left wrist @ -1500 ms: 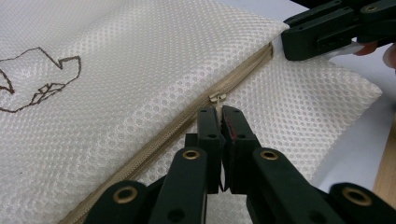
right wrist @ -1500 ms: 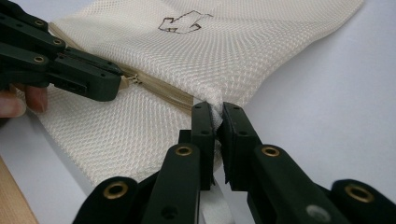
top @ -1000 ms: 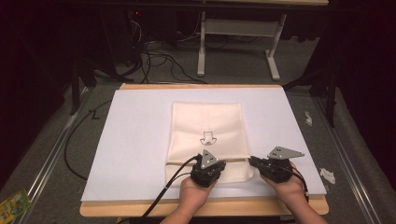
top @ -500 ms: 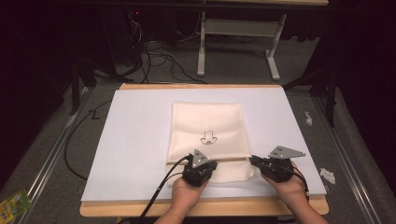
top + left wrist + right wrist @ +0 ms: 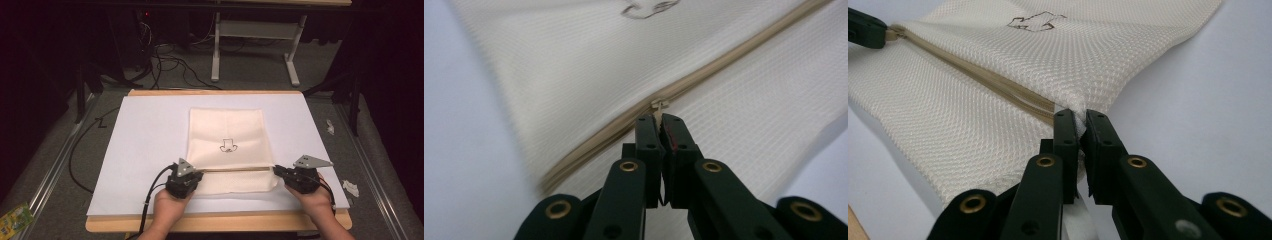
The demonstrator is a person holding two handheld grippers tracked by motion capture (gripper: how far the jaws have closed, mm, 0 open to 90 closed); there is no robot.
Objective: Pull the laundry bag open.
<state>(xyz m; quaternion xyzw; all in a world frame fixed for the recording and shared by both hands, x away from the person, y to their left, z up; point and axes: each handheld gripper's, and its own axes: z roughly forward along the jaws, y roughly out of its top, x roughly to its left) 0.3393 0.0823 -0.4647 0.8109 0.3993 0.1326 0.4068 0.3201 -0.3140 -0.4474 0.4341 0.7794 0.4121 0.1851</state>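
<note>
A cream mesh zip bag (image 5: 227, 135) with a small black drawing lies flat on the white sheet, its tan zipper (image 5: 235, 170) running across near the front edge. My left gripper (image 5: 192, 176) is shut on the zipper pull (image 5: 657, 106) toward the zipper's left end. At the bag's right edge, my right gripper (image 5: 276, 170) is shut on the bag's corner (image 5: 1073, 107), where a white tag hangs between the jaws. In the right gripper view the left gripper's tip (image 5: 865, 30) sits at the zipper's far end.
The white sheet (image 5: 150, 135) covers a wooden board (image 5: 215, 223) whose front edge is just behind my hands. Crumpled scraps (image 5: 350, 187) lie on the grey floor at right, cables (image 5: 165, 55) and a table frame (image 5: 250, 45) at the back. A green packet (image 5: 12, 218) is at bottom left.
My left gripper has slid left along the zipper line with the pull in it, from near the bag's middle toward its left edge. The right gripper has stayed in place.
</note>
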